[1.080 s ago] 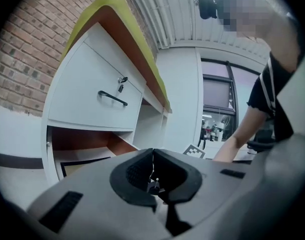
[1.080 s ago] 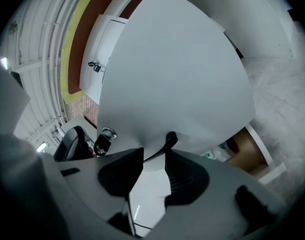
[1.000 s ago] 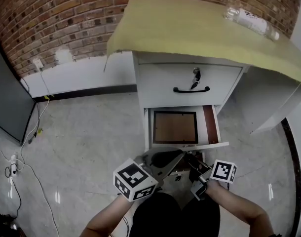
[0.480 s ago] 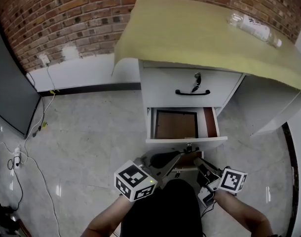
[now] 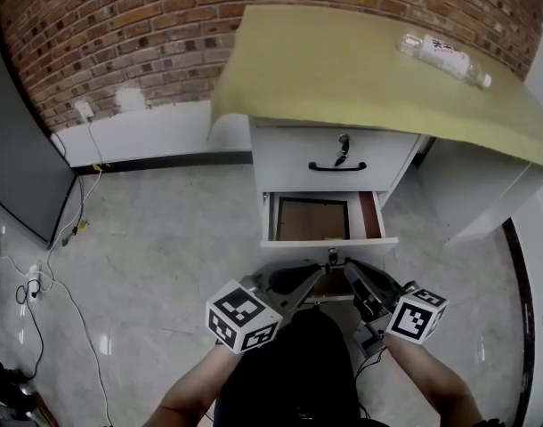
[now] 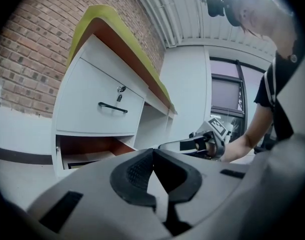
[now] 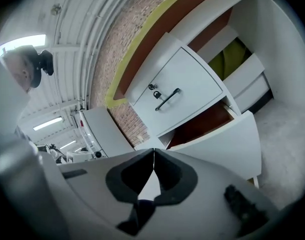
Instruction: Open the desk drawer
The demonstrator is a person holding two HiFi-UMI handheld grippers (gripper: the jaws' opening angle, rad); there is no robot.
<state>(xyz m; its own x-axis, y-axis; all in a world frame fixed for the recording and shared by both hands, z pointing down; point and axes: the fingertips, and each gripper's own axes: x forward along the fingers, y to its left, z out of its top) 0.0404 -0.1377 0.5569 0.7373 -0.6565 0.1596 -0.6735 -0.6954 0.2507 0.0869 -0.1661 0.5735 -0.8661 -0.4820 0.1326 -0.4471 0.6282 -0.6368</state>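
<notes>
Drawer [image 5: 328,221] looks open enough. In front of it, left gripper [image 6: 152,153] sits pinched empty and right gripper [image 7: 153,153] has just closed on nothing. Back off without nudging it.

Off-task stuff in your view:
Clear plastic bottle [image 5: 442,58] lies on its side, well ahead and right of your right tongs [image 5: 352,274]. Brick wall [image 5: 120,34] is beyond it. Left of your left tongs [image 5: 318,272], cables [image 5: 29,289] trail over the glossy floor [image 5: 165,238], with a wall socket [image 5: 83,110] and dark panel [image 5: 18,176] further out.
</notes>
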